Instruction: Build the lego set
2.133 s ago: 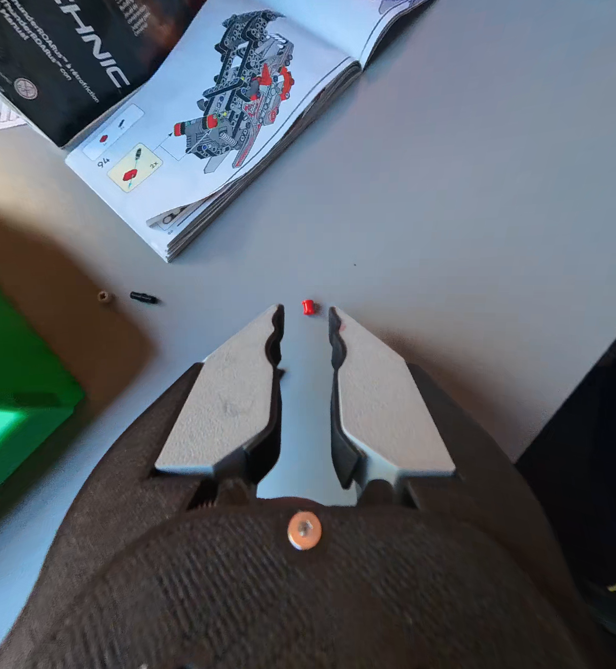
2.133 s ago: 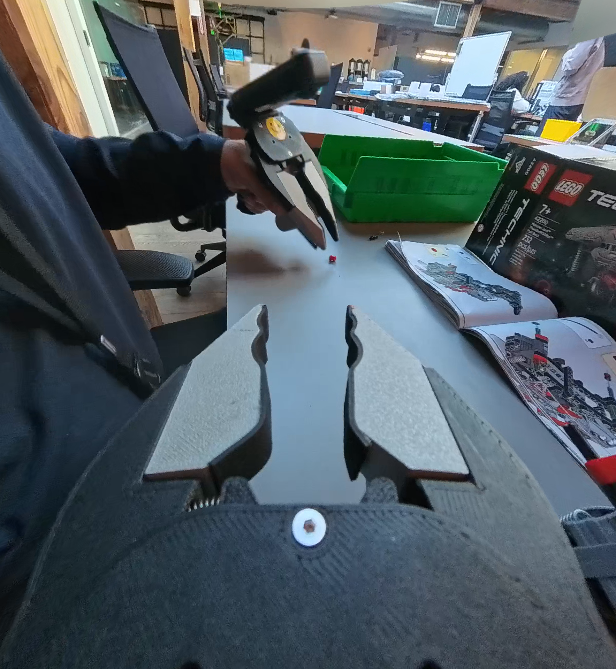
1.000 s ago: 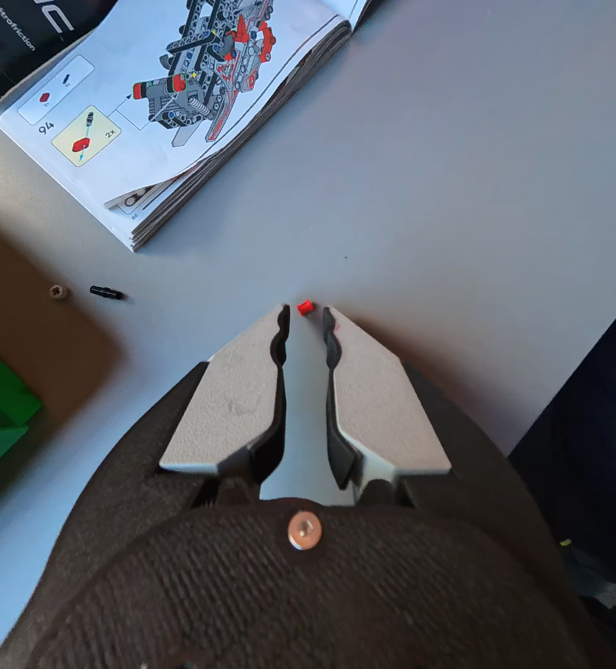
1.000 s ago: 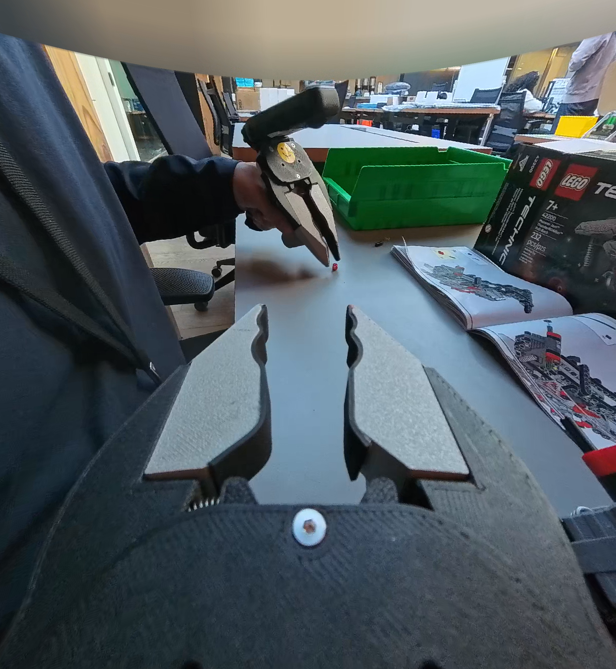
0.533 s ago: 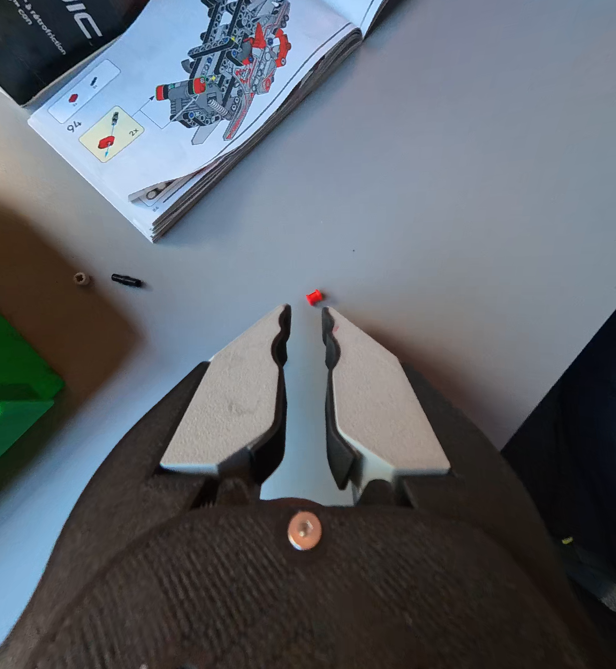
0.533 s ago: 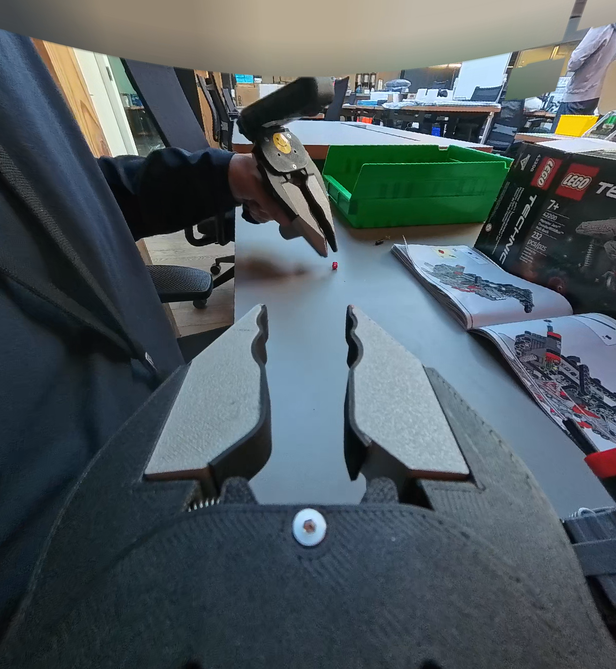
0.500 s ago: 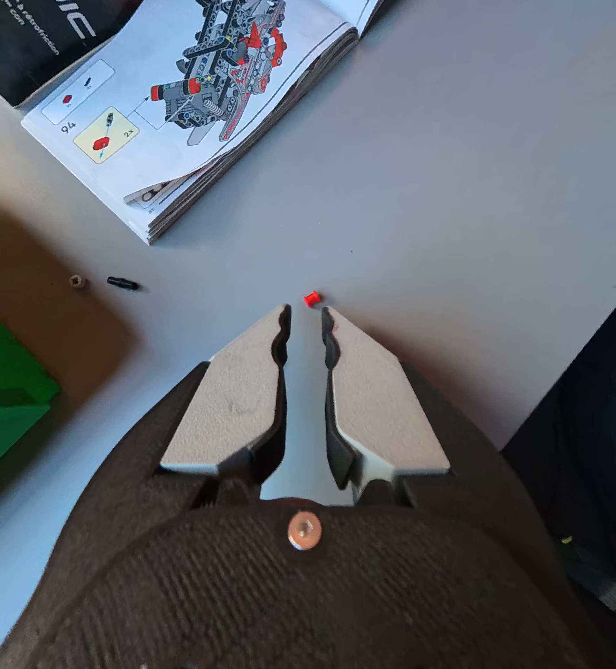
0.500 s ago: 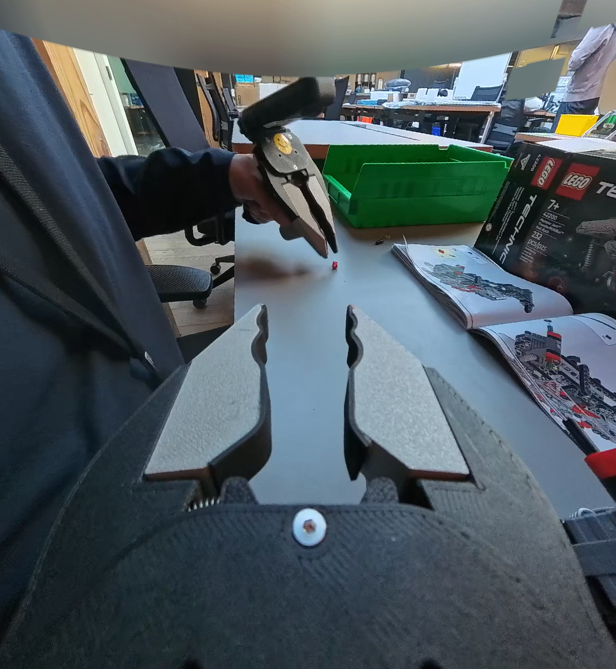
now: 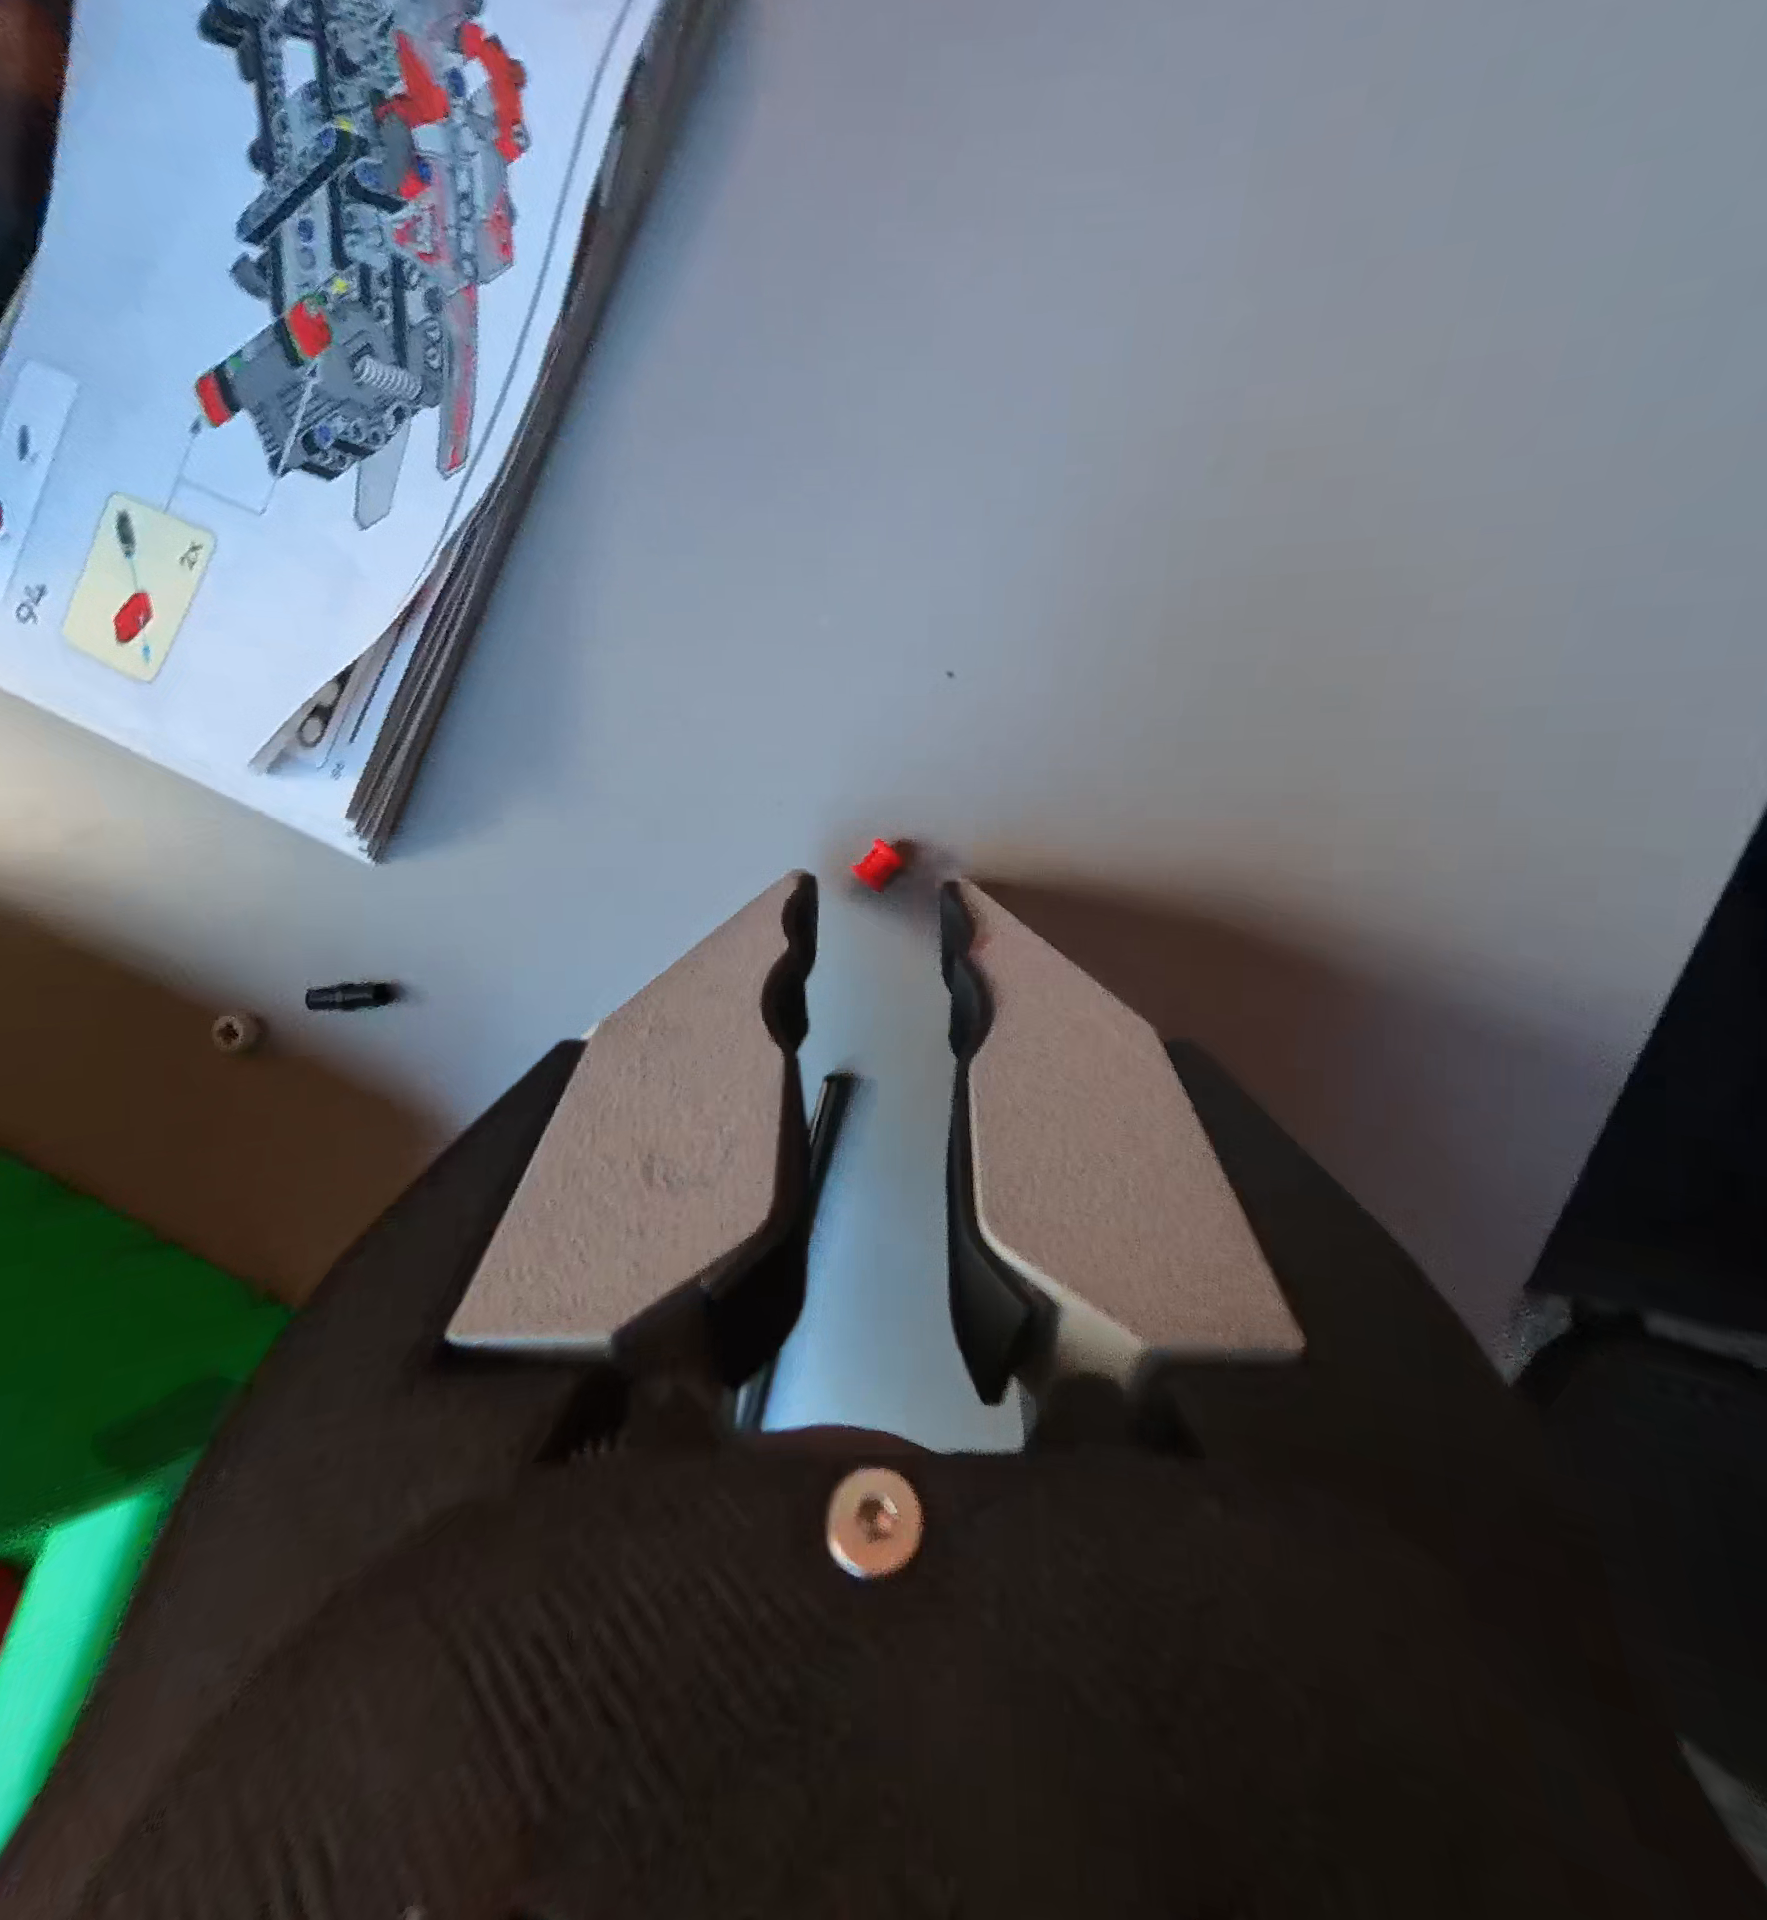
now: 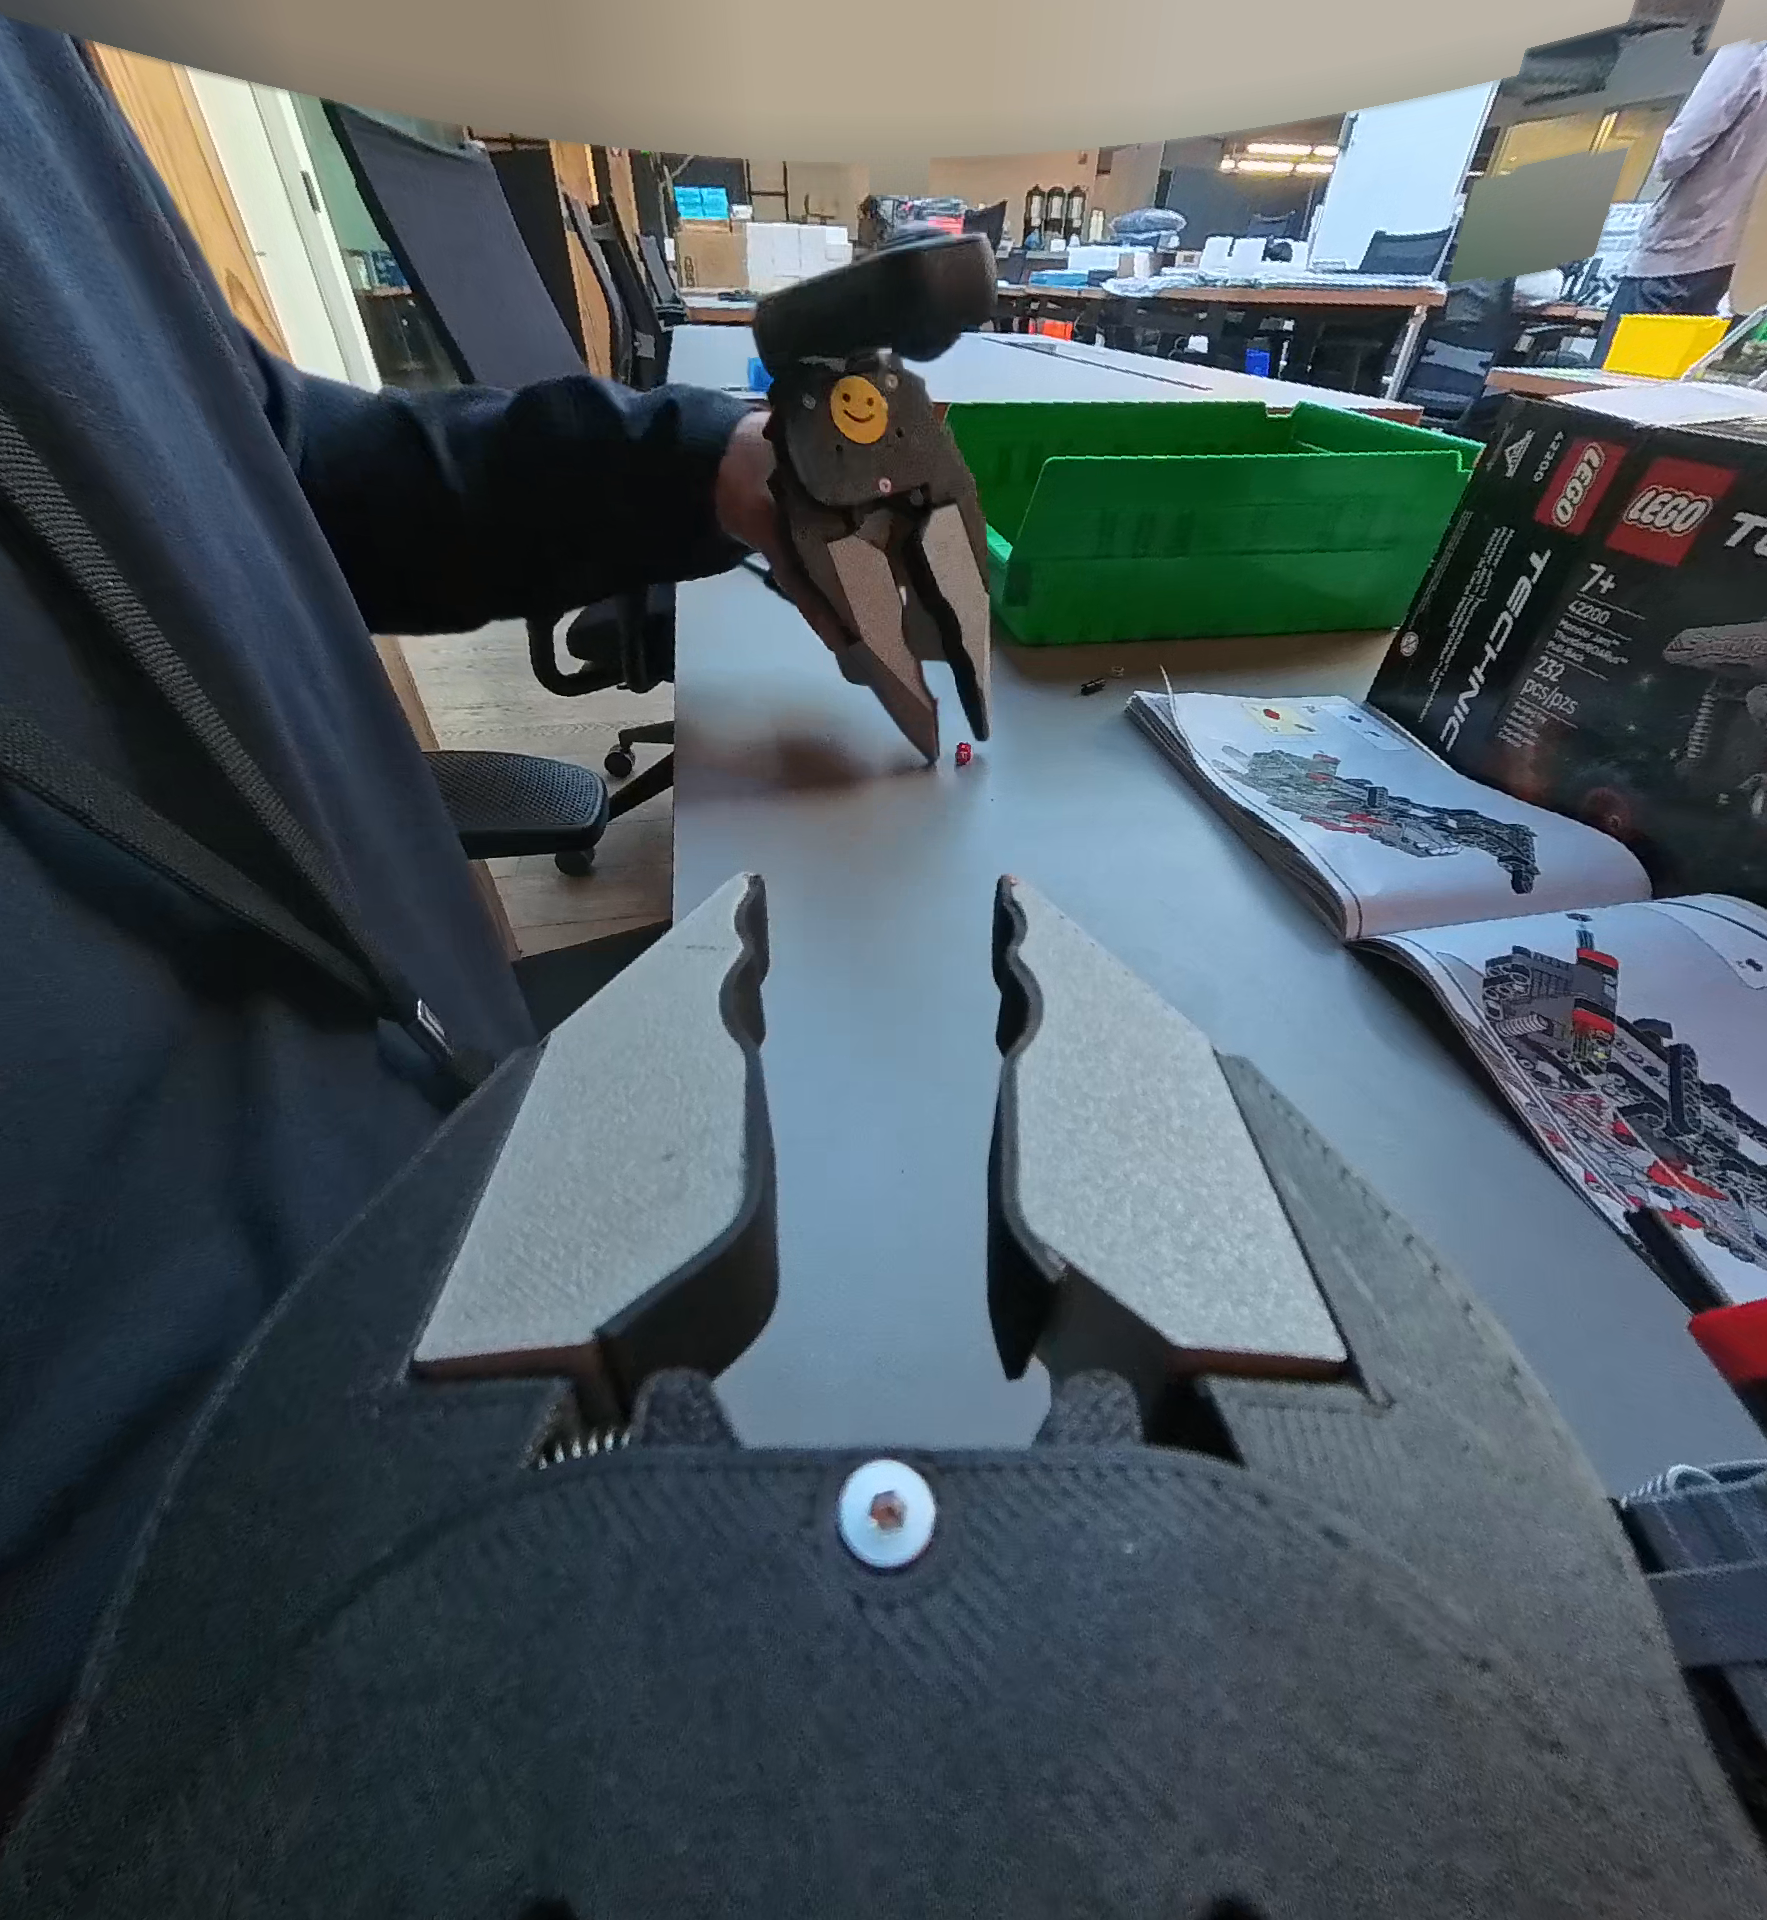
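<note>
Red bush piece (image 9: 879, 863) lies on the grey tabletop (image 9: 1274, 468) just past the left gripper (image 9: 877, 891), whose narrowly parted fingers (image 9: 650, 1143) straddle its line, while the right gripper (image 10: 877, 902) hangs well back, fingers apart, empty

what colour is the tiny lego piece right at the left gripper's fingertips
Red. The lego piece lies on the grey table just ahead of the left gripper; clearest in the left wrist view.
</note>
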